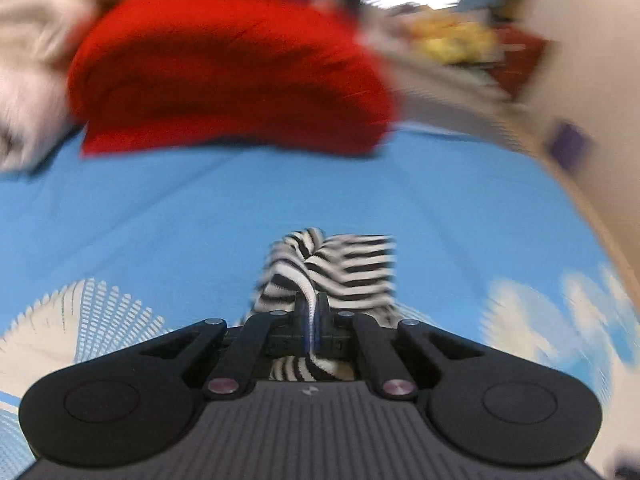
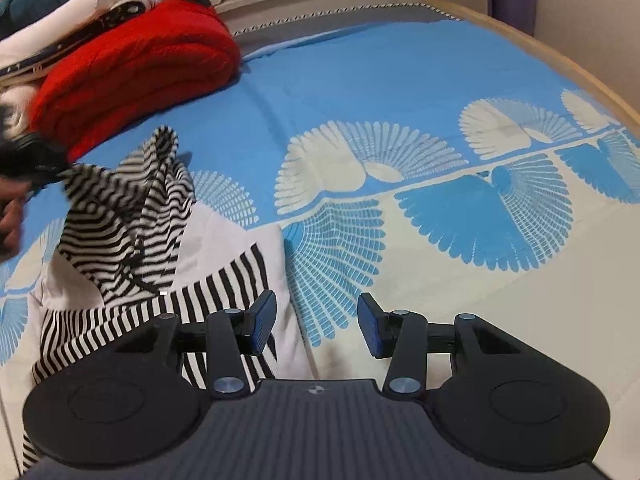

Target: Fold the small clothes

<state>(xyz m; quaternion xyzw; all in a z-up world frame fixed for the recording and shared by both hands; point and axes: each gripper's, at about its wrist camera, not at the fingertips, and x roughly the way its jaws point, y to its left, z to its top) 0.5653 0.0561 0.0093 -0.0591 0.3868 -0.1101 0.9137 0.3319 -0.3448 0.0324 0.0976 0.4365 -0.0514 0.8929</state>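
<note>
My left jaws are clenched on an edge of the striped garment [image 1: 340,264], with cloth pinched between the pads and bunched just ahead of the left gripper [image 1: 311,312]; my right jaws stand released, with a clear gap between the blue pads and nothing in it. All positions below are given relative to the striped garment. In the right wrist view, the garment [image 2: 132,240] lies on the blue patterned bedspread [image 2: 400,92], partly flat and partly lifted: its left portion is raised into a peak where the left gripper [image 2: 44,160] holds it, and its lower striped hem lies spread on the cover. The red folded blanket [image 2: 132,68] sits beyond the garment, close to the lifted part, with a pile of white and dark fabrics [image 2: 80,8] behind it. The right gripper [image 2: 316,326] hovers just to the right of the garment, its left pad over the garment's right edge and its right pad over bare bedspread. Judgement: the step in hand is an early fold, one side being drawn up and over. The next move calls for my right jaws to shift left onto the flat hem and pin or pinch it, so that the lifted side can be laid across without dragging the whole garment.
</note>
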